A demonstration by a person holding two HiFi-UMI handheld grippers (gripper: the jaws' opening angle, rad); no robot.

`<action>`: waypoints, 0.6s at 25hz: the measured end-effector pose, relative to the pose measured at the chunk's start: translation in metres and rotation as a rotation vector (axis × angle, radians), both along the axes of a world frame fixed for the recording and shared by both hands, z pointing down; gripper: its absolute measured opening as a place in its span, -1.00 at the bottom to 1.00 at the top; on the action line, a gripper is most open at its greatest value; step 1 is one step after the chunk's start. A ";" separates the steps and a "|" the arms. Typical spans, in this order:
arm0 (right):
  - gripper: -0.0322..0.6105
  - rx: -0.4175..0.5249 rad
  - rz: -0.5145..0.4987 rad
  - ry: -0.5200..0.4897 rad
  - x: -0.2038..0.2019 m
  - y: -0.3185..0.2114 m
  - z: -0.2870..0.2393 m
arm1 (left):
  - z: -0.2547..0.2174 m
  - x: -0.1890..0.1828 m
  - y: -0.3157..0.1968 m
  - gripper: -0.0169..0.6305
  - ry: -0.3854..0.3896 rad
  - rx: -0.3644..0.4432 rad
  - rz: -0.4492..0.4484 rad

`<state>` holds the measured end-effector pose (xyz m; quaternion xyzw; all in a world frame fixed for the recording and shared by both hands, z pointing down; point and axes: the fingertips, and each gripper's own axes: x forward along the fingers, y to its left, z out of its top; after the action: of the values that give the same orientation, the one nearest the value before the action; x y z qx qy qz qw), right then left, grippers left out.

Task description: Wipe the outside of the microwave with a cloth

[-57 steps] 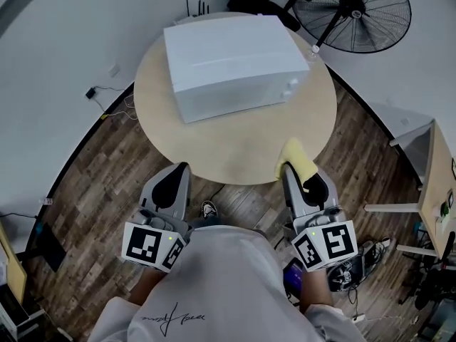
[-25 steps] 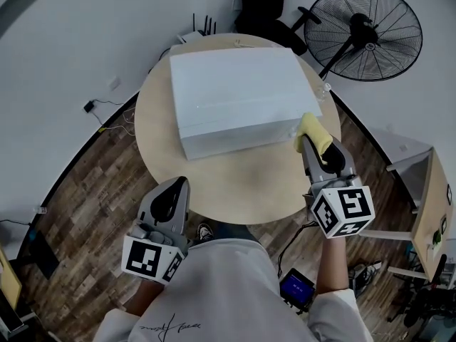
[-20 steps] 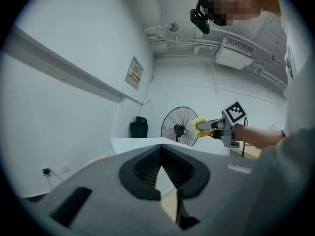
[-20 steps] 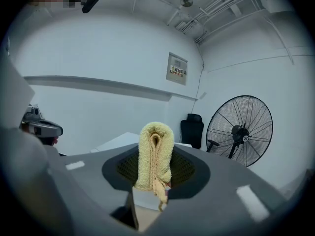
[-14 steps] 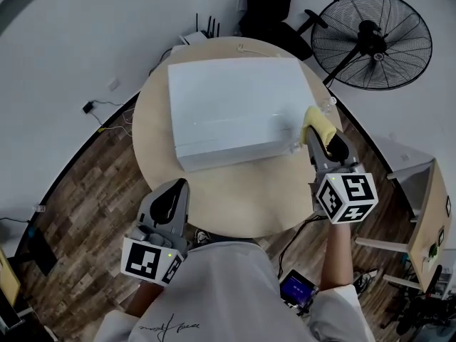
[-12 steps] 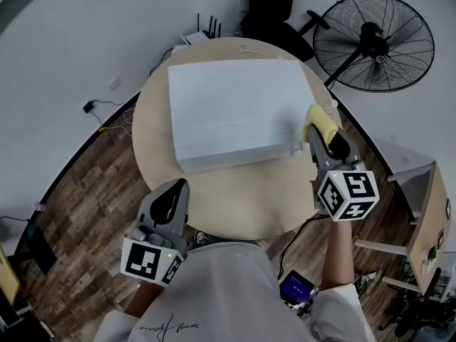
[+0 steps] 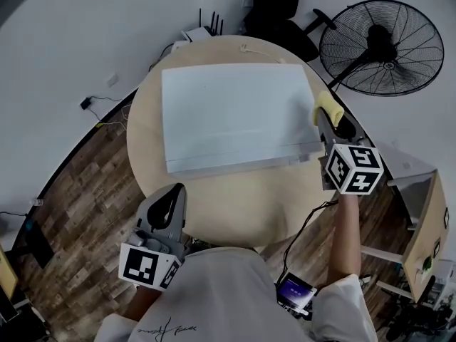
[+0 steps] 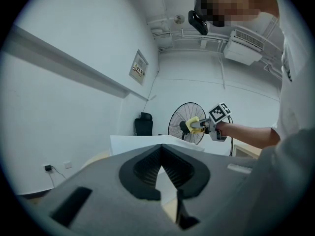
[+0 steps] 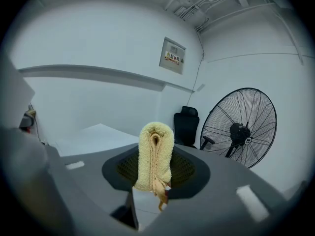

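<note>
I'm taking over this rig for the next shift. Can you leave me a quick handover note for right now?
Left claw: shut, empty, low by the round table's near edge.
Right claw: shut on the folded yellow cloth, at the white microwave's right side; contact unclear.
Done: cloth gripped and at the microwave.
Left: wipe its outside.

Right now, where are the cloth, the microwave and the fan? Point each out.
cloth (image 9: 156,154), right gripper view, on the front of the folded yellow roll.
microwave (image 7: 235,112), head view, on the middle of its white top.
fan (image 7: 377,40), head view, on the dark hub.
</note>
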<state>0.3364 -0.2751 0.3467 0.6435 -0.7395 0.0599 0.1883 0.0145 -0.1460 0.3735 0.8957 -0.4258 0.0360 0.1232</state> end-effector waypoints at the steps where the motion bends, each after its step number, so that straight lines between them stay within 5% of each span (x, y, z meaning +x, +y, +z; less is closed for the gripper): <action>1: -0.47 -0.010 0.002 0.002 0.006 -0.008 0.004 | 0.001 0.002 -0.002 -0.96 -0.002 -0.005 -0.001; 15: -0.47 -0.162 0.012 0.016 0.062 -0.120 0.058 | 0.016 0.019 -0.021 -0.97 -0.038 -0.054 -0.046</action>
<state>0.3983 -0.3950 0.4051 0.6312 -0.7266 0.1155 0.2455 0.0331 -0.1668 0.3897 0.8811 -0.4475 0.0618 0.1400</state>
